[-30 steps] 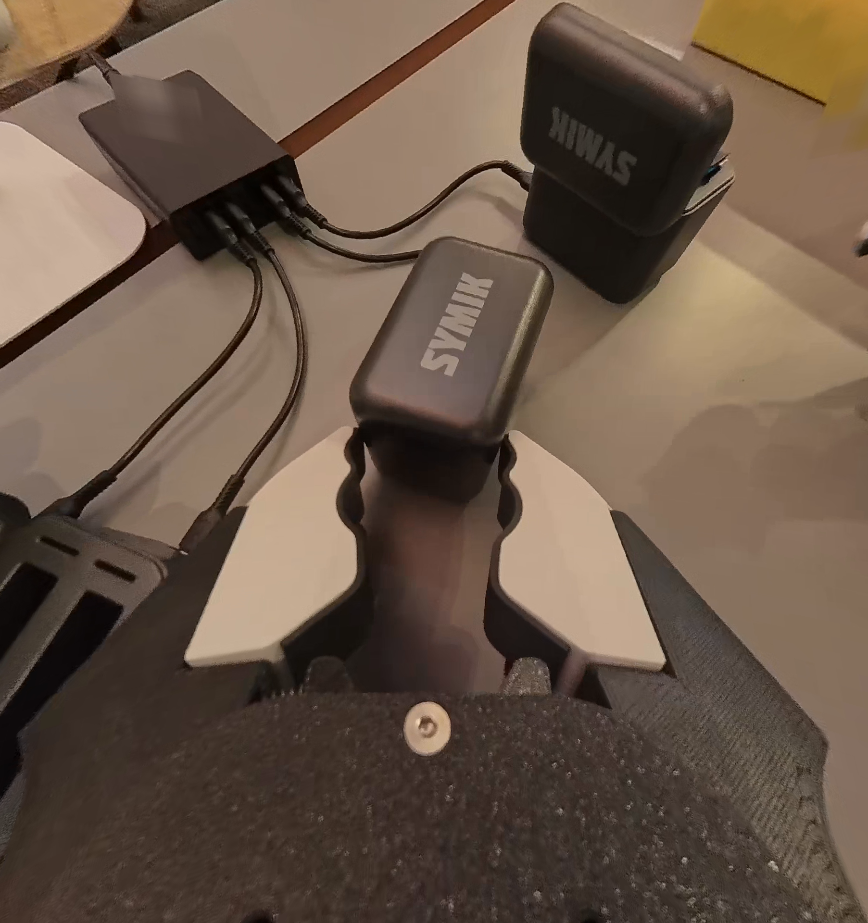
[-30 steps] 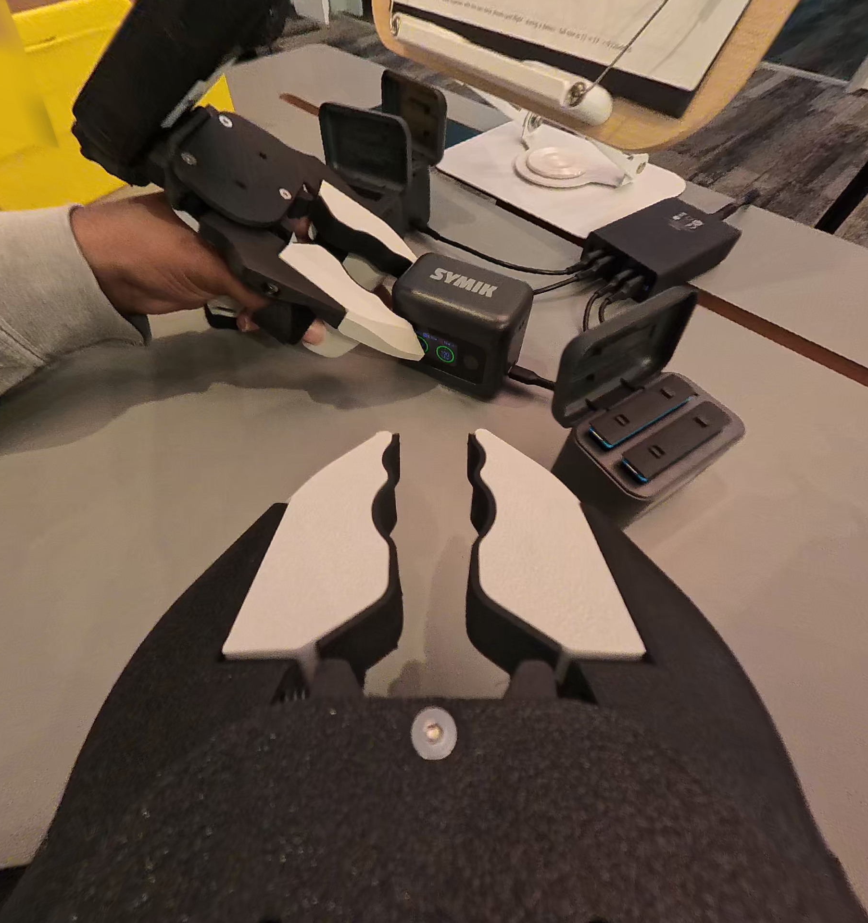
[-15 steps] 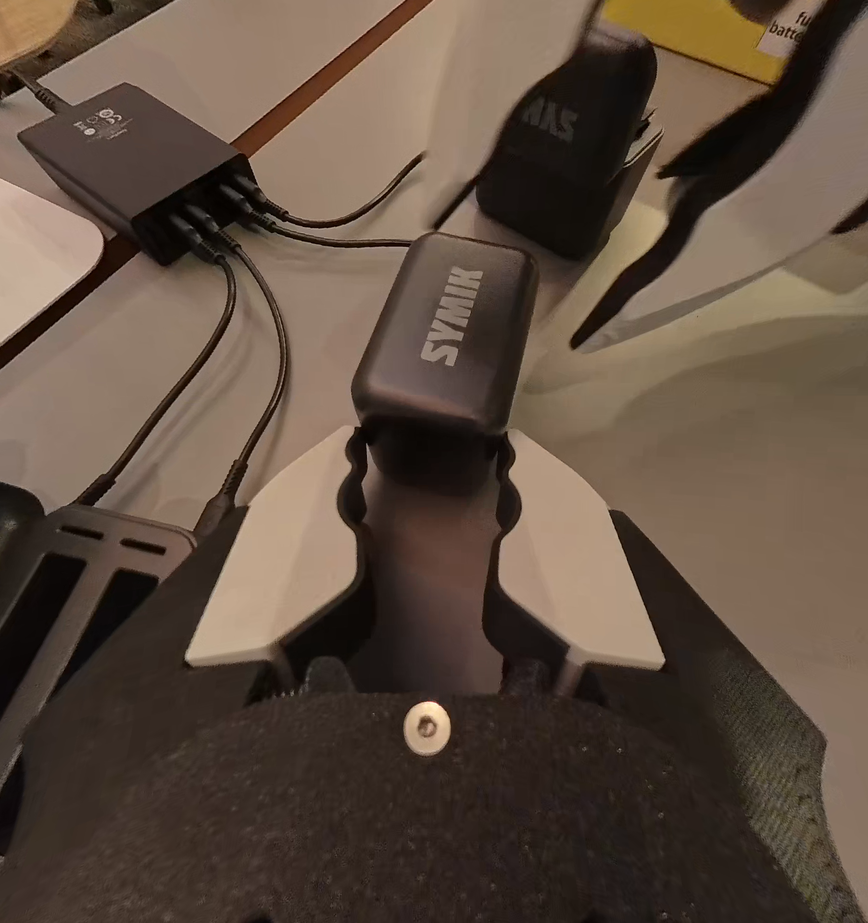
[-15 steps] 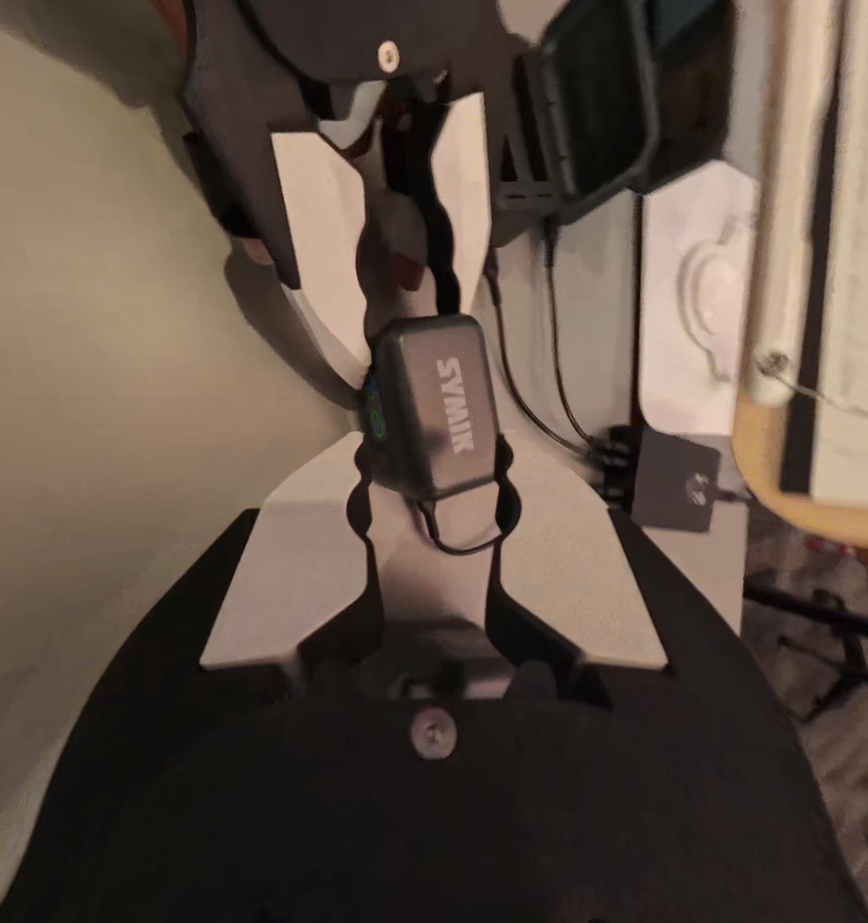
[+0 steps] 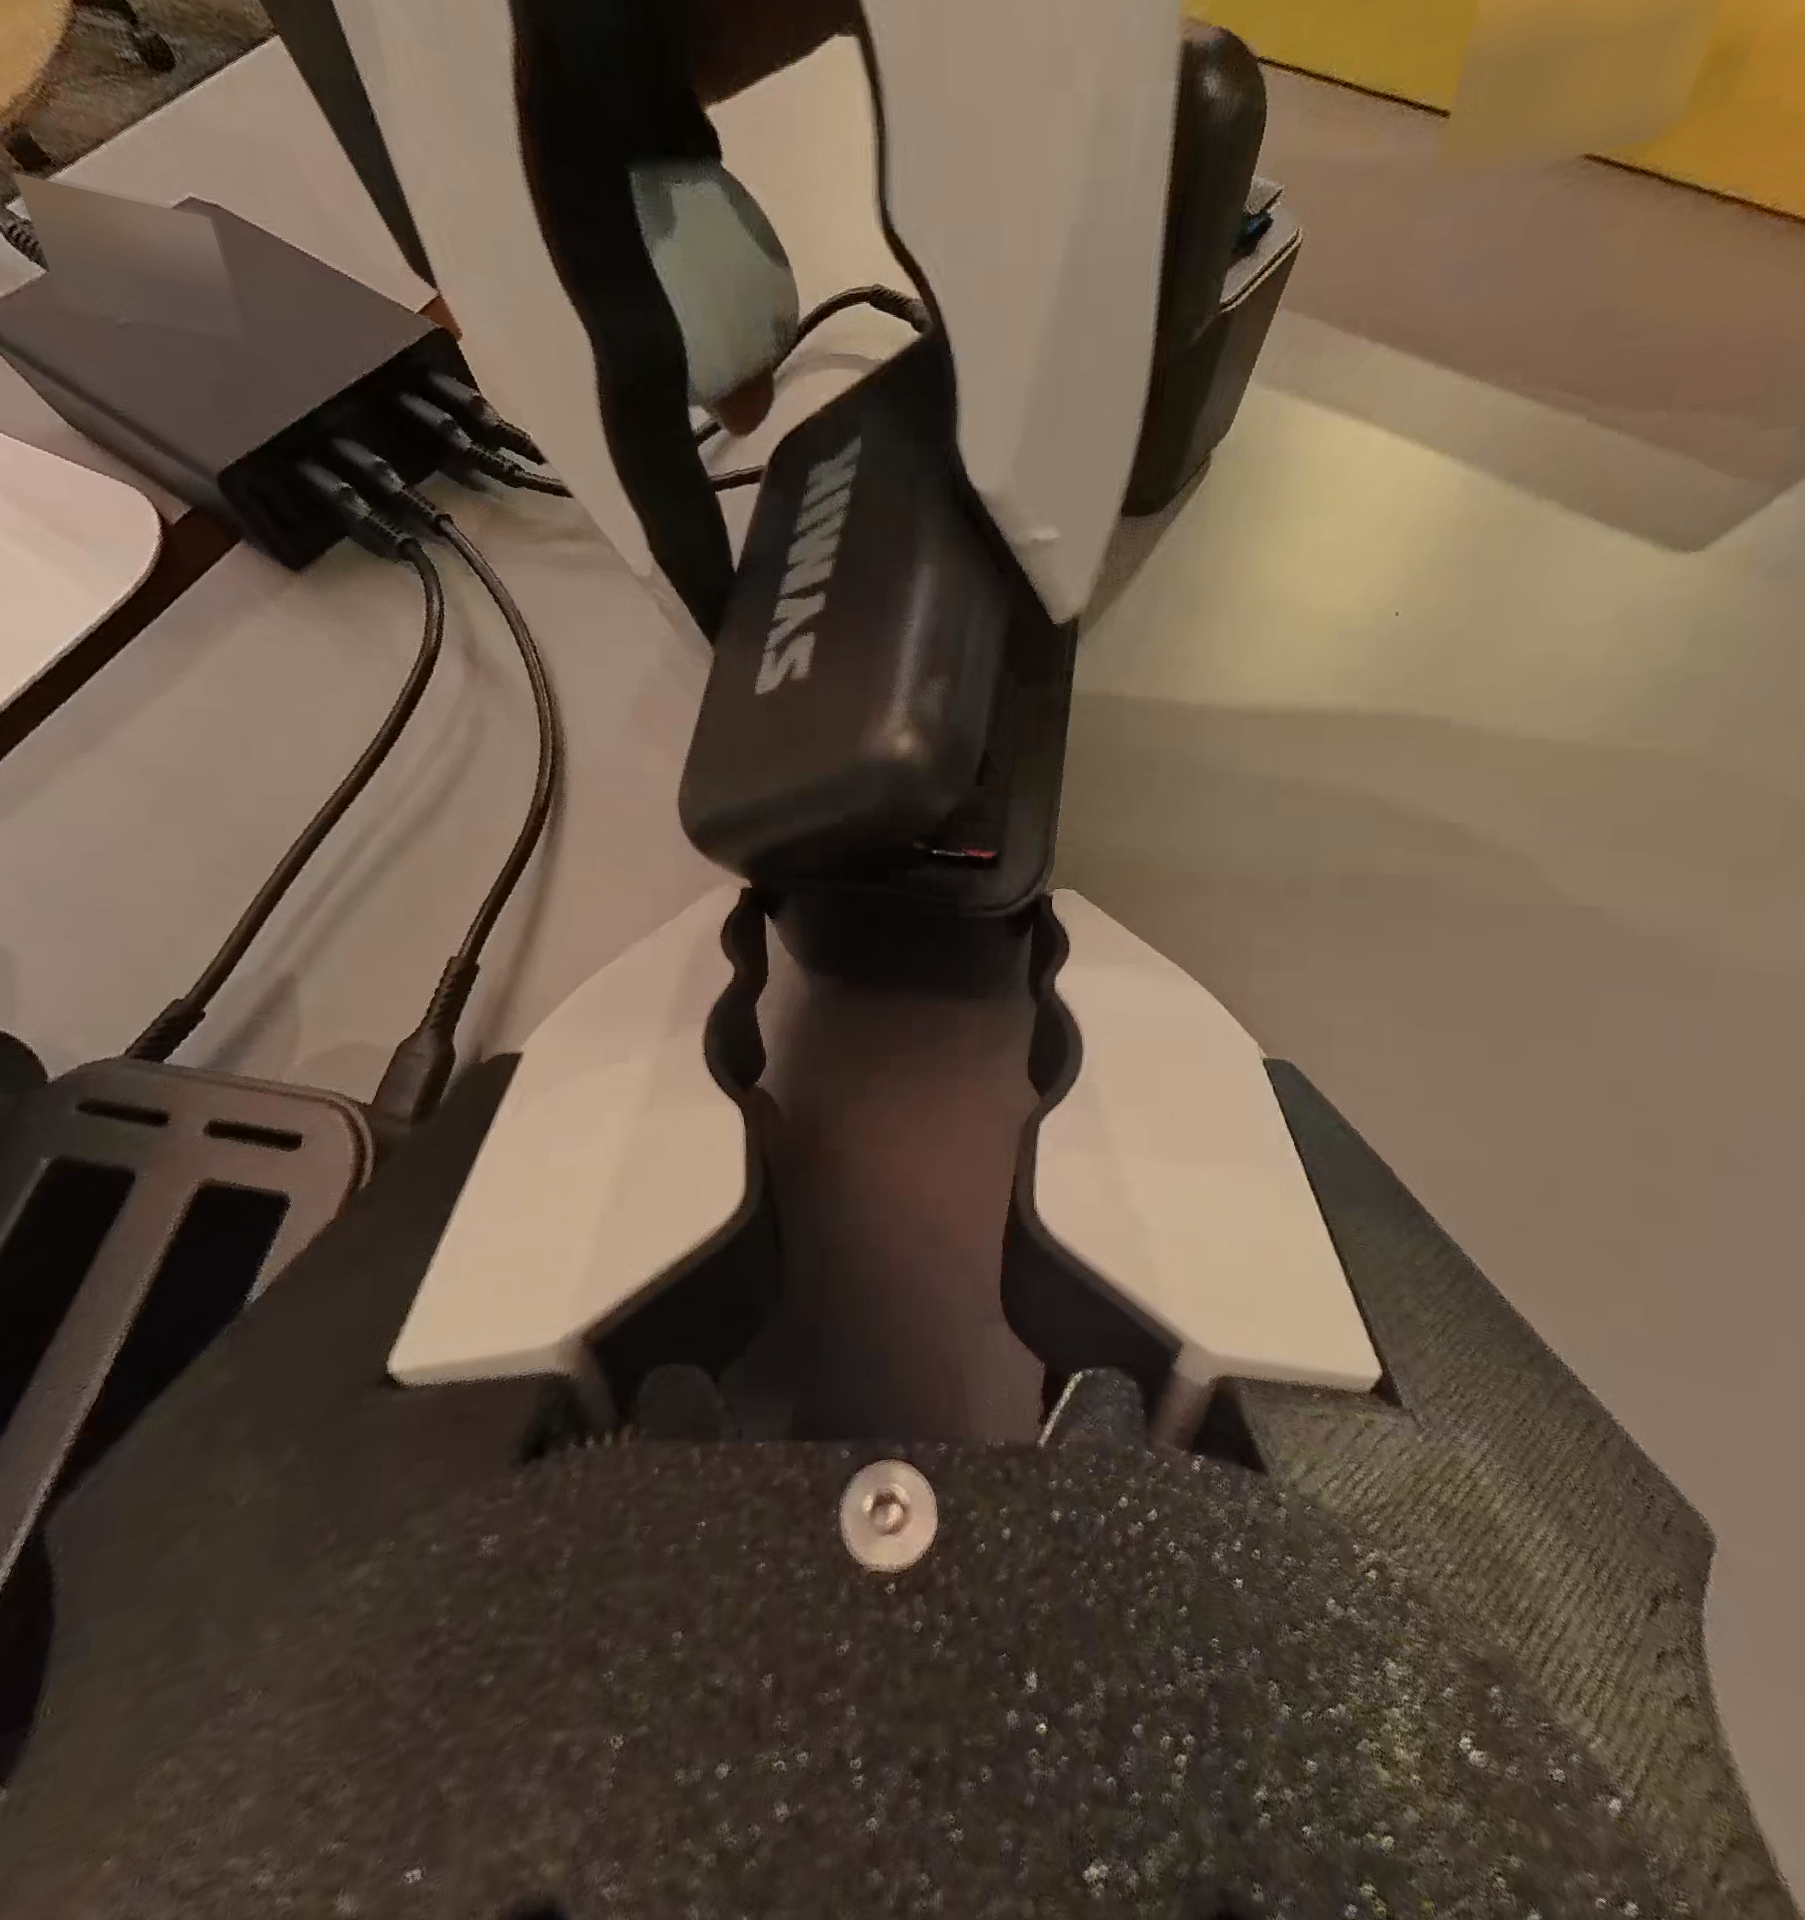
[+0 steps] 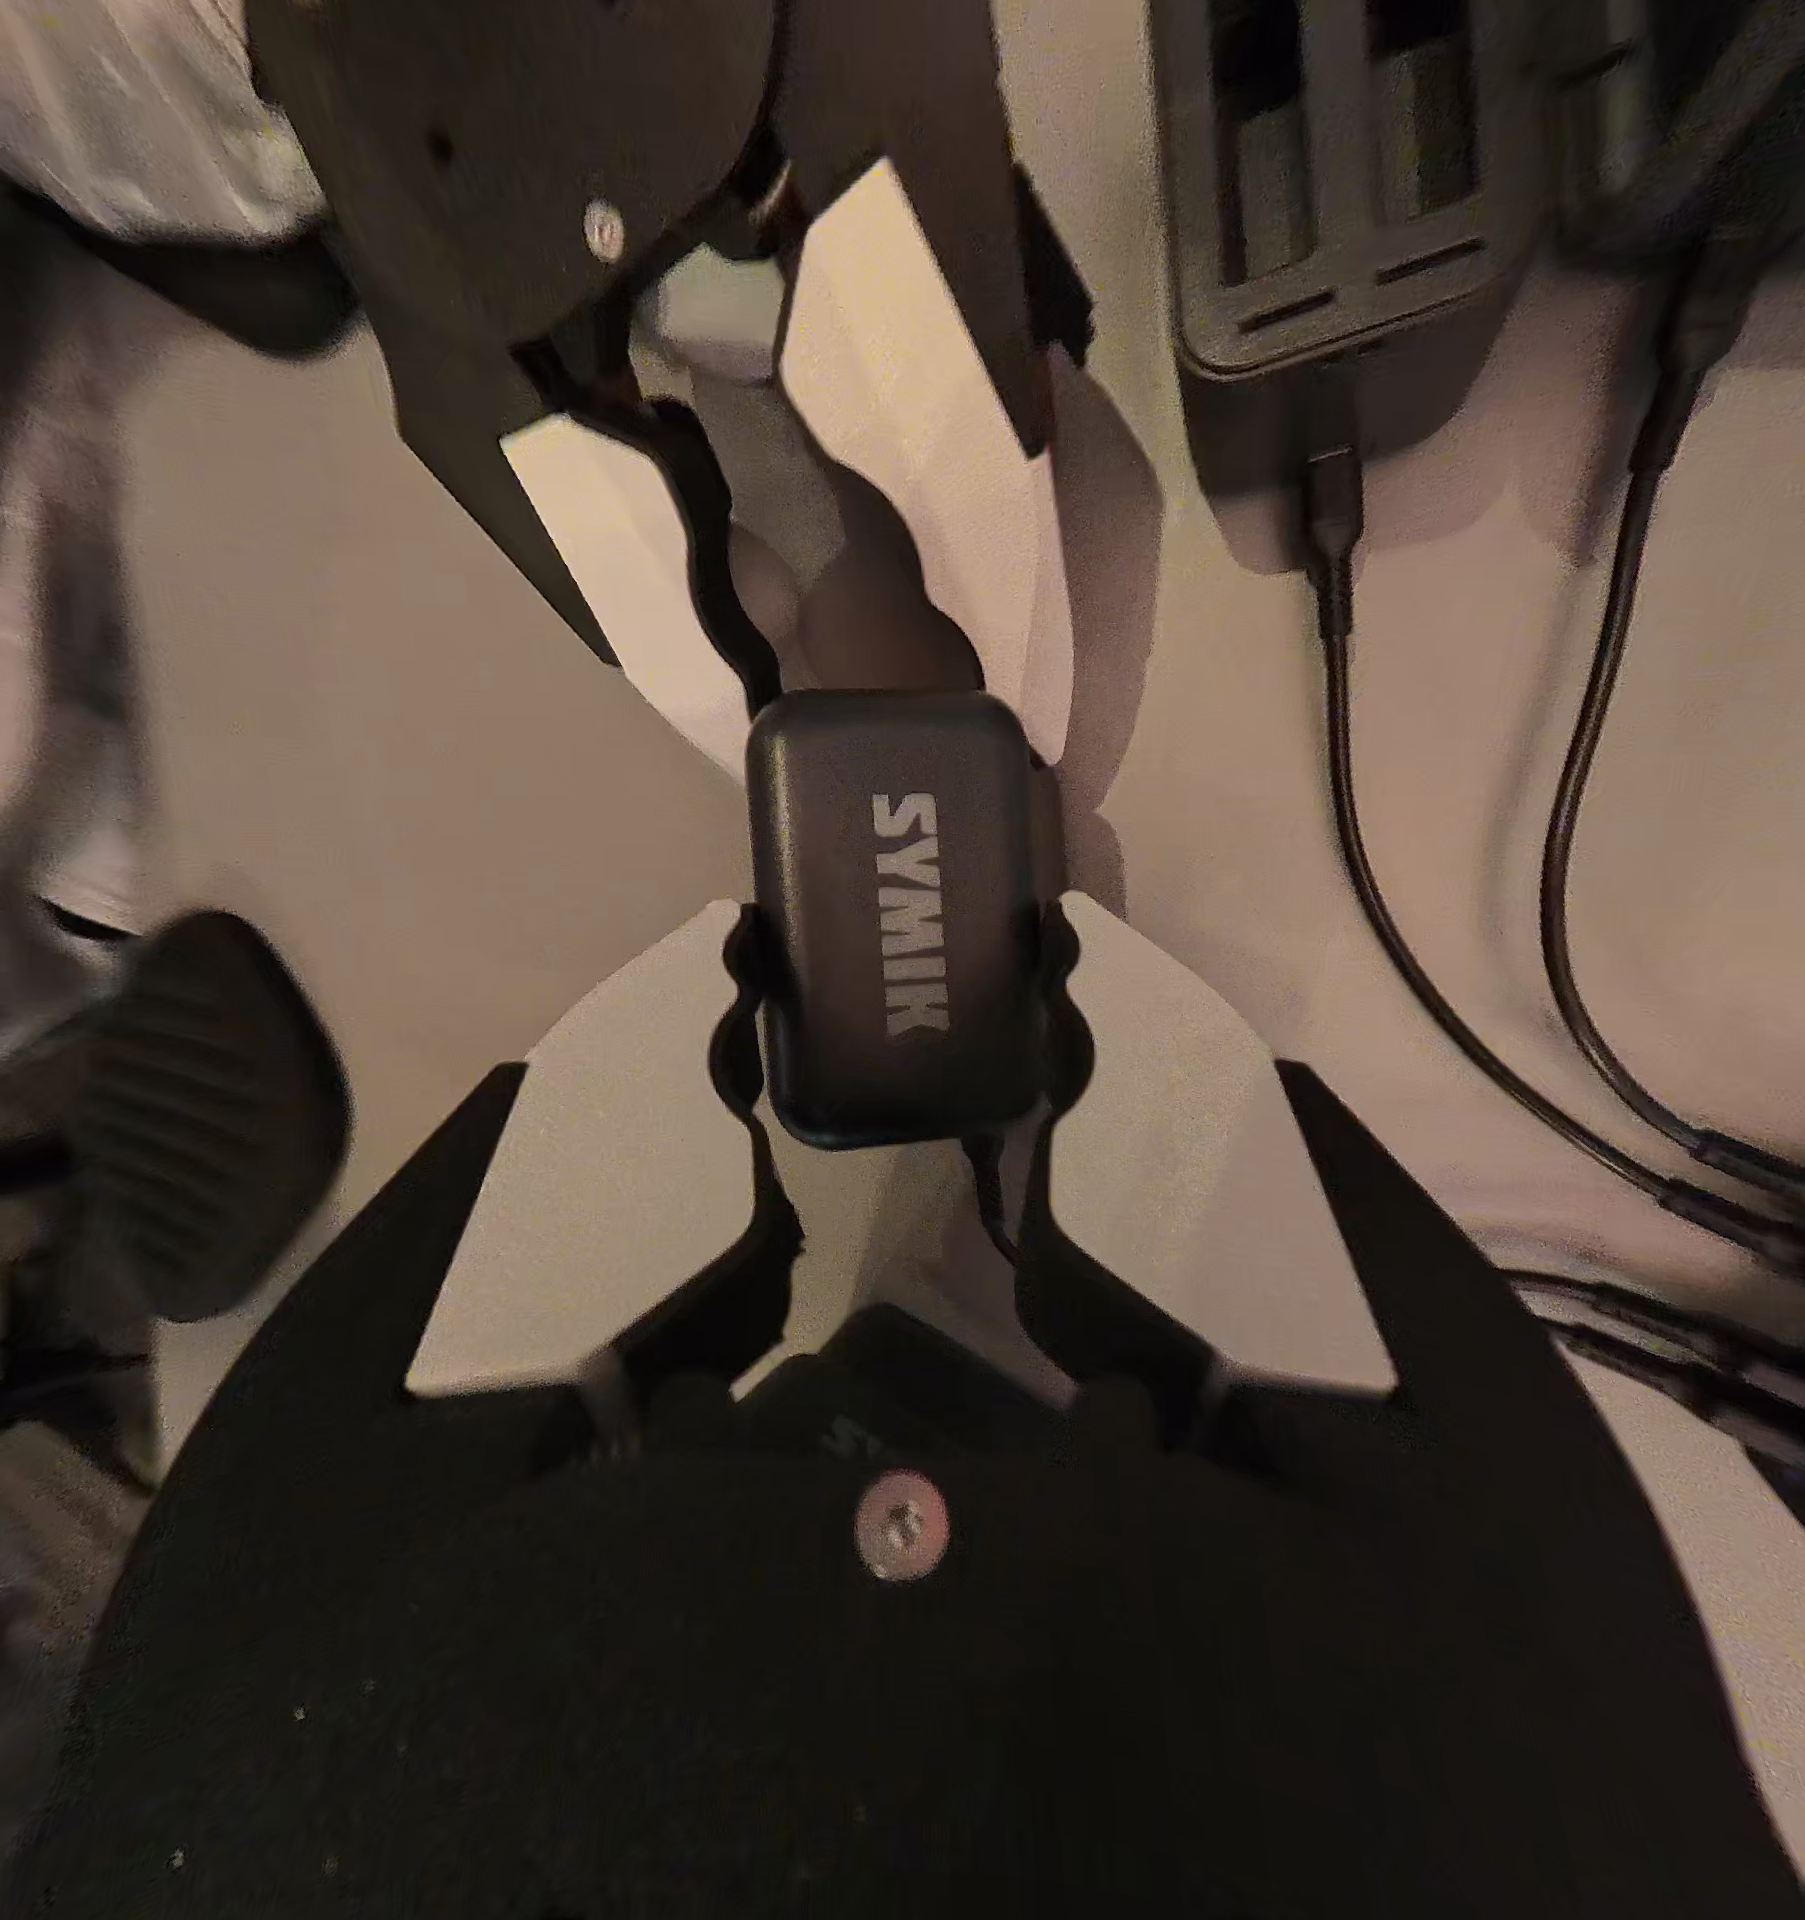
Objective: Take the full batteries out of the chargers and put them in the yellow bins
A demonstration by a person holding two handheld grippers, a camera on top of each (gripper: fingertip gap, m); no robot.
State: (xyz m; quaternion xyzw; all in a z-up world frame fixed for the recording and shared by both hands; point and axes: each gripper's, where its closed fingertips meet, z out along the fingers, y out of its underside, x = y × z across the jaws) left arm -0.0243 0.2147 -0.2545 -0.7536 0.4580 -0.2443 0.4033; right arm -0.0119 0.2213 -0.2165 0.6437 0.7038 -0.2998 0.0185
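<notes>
Both of my grippers are on the same small dark charger case (image 5: pixel 856 665), which stands on the grey counter (image 5: pixel 1449 935). My left gripper (image 5: pixel 893 914) grips the case's lower body at its near end, a fingertip pressed on either side. My right gripper (image 6: pixel 893 997) comes at the case from the opposite end and is closed on its lid (image 6: pixel 887 914); in the left wrist view its white fingers (image 5: pixel 1023 312) reach down over the far end of the case. The lid sits tilted, lifted a little off the body at the near end, with a thin gap showing beneath it. I cannot see any battery inside that case.

A cable (image 6: pixel 991 1195) leaves the case on the side toward my right gripper. Left of the case, an open charger (image 5: pixel 98 1226) shows its dark slots, and two cables (image 5: pixel 462 779) run from it to a black power hub (image 5: pixel 212 374) farther back on the counter. Behind the case, partly hidden by my right gripper, stands another dark charger (image 5: pixel 1210 260) with its lid raised. Beyond that, at the far right of the counter, is a yellow bin (image 5: pixel 1656 94), well apart from the case.
</notes>
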